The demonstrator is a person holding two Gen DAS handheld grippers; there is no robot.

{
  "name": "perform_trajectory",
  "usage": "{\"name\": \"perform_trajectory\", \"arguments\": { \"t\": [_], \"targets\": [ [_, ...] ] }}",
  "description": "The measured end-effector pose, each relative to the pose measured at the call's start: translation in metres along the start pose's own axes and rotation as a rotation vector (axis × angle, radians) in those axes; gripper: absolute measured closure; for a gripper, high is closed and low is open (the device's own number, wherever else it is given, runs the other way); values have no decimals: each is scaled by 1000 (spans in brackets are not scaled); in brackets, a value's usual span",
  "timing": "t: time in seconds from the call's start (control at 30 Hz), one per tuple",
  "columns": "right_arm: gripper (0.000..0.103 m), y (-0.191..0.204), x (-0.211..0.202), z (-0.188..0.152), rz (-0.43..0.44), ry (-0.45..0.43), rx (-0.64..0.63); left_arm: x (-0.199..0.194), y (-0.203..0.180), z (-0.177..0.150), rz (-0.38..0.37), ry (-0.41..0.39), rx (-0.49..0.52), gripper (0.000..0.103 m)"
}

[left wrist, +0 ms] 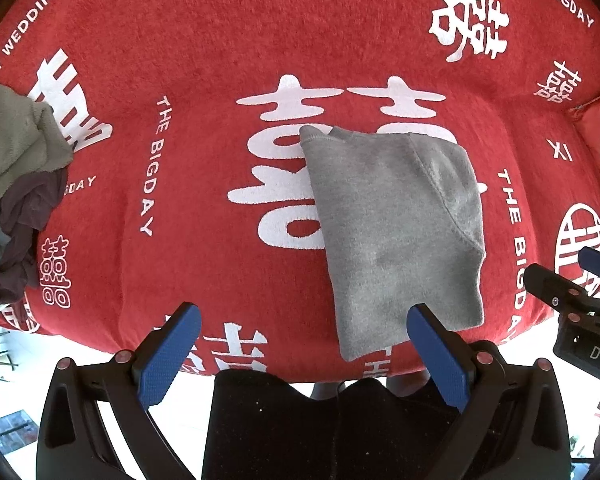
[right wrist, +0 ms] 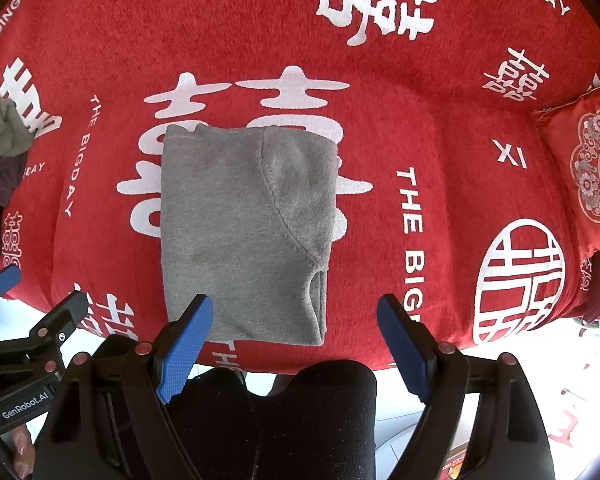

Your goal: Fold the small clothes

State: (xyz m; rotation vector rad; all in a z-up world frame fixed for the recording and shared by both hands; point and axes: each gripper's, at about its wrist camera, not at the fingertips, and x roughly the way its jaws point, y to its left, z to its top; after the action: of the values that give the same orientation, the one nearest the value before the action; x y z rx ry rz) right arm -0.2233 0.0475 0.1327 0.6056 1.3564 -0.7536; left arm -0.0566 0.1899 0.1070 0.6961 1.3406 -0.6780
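Observation:
A grey garment (left wrist: 396,232) (right wrist: 240,232) lies folded into a flat rectangle on a red cover with white lettering (left wrist: 220,60) (right wrist: 420,100), near its front edge. My left gripper (left wrist: 304,316) hangs open above that front edge, its blue pads (left wrist: 172,352) wide apart and empty, the right pad over the garment's near left corner. My right gripper (right wrist: 296,308) is open too, pointing down over the garment's near edge with nothing between its pads (right wrist: 188,344). Neither gripper touches the cloth.
A heap of olive, brown and grey clothes (left wrist: 16,184) (right wrist: 0,152) sits at the left edge of the cover. A red patterned cushion (right wrist: 588,168) lies at the right. A person's dark-clad legs (right wrist: 300,420) stand below the front edge.

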Motion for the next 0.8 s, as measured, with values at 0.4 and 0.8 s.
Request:
{"name": "perform_trajectory", "arguments": {
  "t": [0.4, 0.8],
  "targets": [
    [17, 3, 3, 1, -2, 13, -10, -1, 0, 2, 0, -3, -20, 0],
    [17, 7, 4, 5, -11, 24, -25, 0, 3, 4, -14, -13, -45, 0]
  ]
}}
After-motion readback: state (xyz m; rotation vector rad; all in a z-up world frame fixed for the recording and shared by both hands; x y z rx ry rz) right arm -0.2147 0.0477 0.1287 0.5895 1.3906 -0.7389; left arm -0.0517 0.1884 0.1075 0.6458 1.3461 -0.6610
